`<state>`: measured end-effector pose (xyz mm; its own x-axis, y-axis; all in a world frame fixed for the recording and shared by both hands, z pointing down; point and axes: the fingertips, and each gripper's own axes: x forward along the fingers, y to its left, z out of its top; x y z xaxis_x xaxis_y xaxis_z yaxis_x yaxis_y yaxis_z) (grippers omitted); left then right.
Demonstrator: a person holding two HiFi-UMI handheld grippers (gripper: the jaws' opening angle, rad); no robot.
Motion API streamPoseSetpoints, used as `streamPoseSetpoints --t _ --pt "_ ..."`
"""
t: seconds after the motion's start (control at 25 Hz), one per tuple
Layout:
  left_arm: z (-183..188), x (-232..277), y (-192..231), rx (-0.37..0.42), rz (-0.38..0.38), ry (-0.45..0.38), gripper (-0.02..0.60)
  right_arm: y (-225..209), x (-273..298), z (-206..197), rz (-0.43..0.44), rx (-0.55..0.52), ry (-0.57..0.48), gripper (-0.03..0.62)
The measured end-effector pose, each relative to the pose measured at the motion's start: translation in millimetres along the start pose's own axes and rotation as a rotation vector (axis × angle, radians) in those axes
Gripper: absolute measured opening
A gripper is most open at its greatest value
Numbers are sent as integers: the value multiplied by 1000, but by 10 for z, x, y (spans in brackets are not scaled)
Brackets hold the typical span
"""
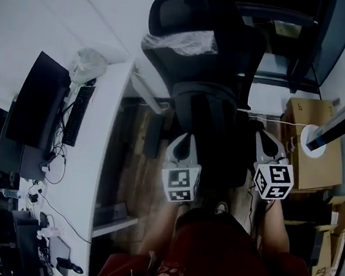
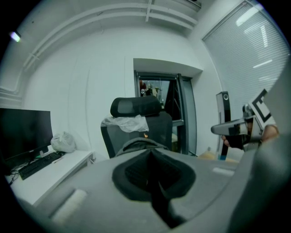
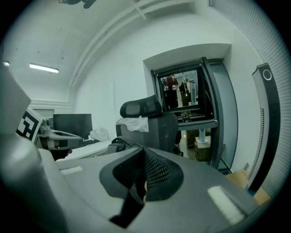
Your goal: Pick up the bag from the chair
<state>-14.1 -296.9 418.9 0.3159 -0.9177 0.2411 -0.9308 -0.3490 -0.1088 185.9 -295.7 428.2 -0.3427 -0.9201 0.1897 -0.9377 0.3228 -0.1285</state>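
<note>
White-walled office room: wood-pattern floor strip runs open between long white desk [image 1: 108, 133] on the left and black mesh office chair [image 1: 199, 13] at centre; brown cardboard box [image 1: 311, 144] crowds the chair's right side.

Dark rounded fabric bag [image 2: 138, 144]: on the chair seat against the backrest, domed top, colour hard to tell in the dim light.

Crumpled clear plastic sheet [image 1: 180, 42]: draped over the backrest below the headrest.

Black monitor [image 1: 31, 103], black keyboard [image 1: 76, 114]: on the desk.

Left gripper [image 1: 183, 145], right gripper [image 1: 269, 148]: side by side before the seat, both clenched on nothing, short of the bag.
</note>
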Motion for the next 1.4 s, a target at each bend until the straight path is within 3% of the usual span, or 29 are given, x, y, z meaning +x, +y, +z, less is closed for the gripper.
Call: streamPoseSetpoints --t 0.44,0.92,1.4 --pt "20 527 567 -13 30 -13 -2 64 736 119 15 -36 3 2" --pt "65 1258 1199 -4 6 -23 -2 194 1696 300 13 -71 14 2" --pt "94 1640 1415 -1 -17 -22 0 215 2149 358 24 -84 21 2"
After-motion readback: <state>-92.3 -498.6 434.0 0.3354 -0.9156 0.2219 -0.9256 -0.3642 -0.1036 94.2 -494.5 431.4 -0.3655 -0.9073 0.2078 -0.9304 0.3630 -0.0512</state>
